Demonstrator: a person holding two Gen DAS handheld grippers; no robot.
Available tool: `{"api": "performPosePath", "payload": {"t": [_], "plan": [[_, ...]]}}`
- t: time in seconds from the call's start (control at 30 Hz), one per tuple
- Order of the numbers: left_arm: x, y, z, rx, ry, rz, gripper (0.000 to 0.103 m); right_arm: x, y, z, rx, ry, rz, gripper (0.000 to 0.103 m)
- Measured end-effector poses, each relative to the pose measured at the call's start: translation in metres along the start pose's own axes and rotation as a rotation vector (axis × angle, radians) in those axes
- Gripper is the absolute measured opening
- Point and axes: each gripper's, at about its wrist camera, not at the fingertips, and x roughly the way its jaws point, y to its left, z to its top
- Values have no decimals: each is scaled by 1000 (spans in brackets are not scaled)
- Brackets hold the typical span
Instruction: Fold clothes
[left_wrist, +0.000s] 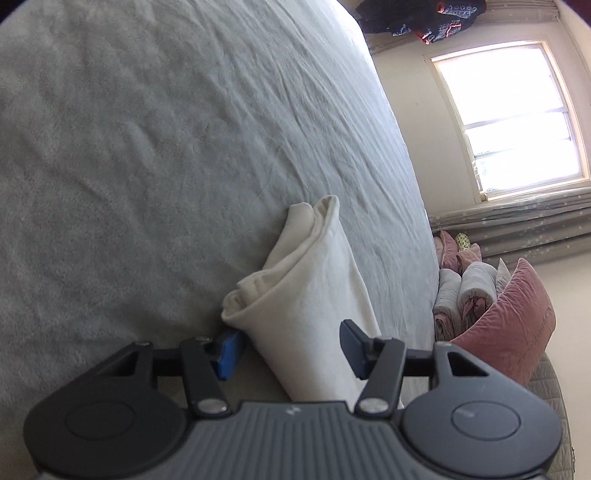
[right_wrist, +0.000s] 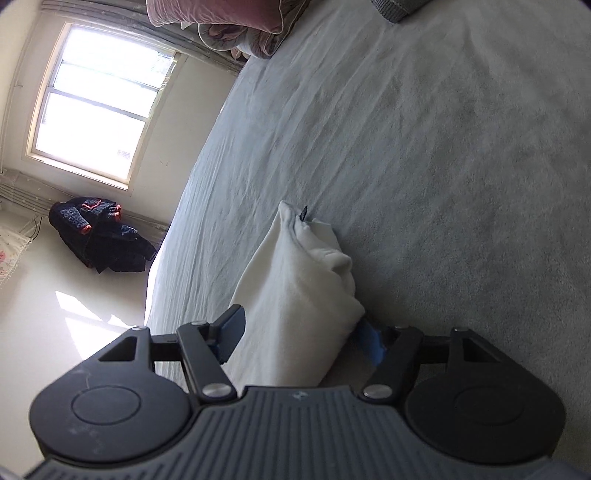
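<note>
A folded cream-white garment (left_wrist: 303, 291) lies on the grey bed sheet (left_wrist: 147, 147). My left gripper (left_wrist: 291, 350) is open, its blue-padded fingers either side of the garment's near end without closing on it. In the right wrist view the same white garment (right_wrist: 295, 295) lies between the open fingers of my right gripper (right_wrist: 299, 336). The far gripper's dark fingertip (right_wrist: 303, 213) pokes out at the garment's far end. The garment's underside is hidden.
The grey bed sheet (right_wrist: 443, 166) fills most of both views. Pink pillows and rolled bedding (left_wrist: 491, 299) are piled at the bed's head. A bright window (left_wrist: 509, 118) is on the wall. A dark jacket (right_wrist: 99, 236) lies on the glossy floor (right_wrist: 55, 295) past the bed edge.
</note>
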Motion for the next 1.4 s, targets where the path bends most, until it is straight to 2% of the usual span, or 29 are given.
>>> {"api": "performPosePath", "payload": {"t": [0.07, 0.1, 0.17, 0.23, 0.33, 0.4, 0.6, 0.9, 1.1, 1.23, 1.4], "plan": [[3, -4, -3, -3, -41, 4, 52, 0, 0, 1, -13, -40, -10, 45], [4, -5, -5, 2, -61, 13, 49, 2, -3, 1, -8, -52, -18, 41], [7, -7, -7, 17, -89, 19, 37, 3, -7, 1, 4, -72, -30, 28], [8, -9, -7, 35, -109, 19, 33, -2, -7, -3, -12, -96, -39, 26], [5, -14, -7, 72, -125, 17, 28, -11, 6, -16, -114, -132, -72, 25], [-1, -16, -6, 80, -125, 9, 24, -20, 9, -20, -118, -141, -70, 25], [-26, -16, -7, 87, -90, 21, 23, -43, 19, -39, -230, -160, -99, 25], [-73, 9, -22, 33, -33, 42, 22, -89, -4, -66, -217, -143, -135, 25], [-108, 33, -38, -28, -16, 41, 22, -124, -15, -92, -249, -172, -139, 25], [-121, 40, -46, 1, -20, 33, 22, -140, -24, -105, -242, -193, -134, 25], [-121, 56, -54, 74, -67, -7, 23, -146, -38, -118, -261, -215, -143, 25]]}}
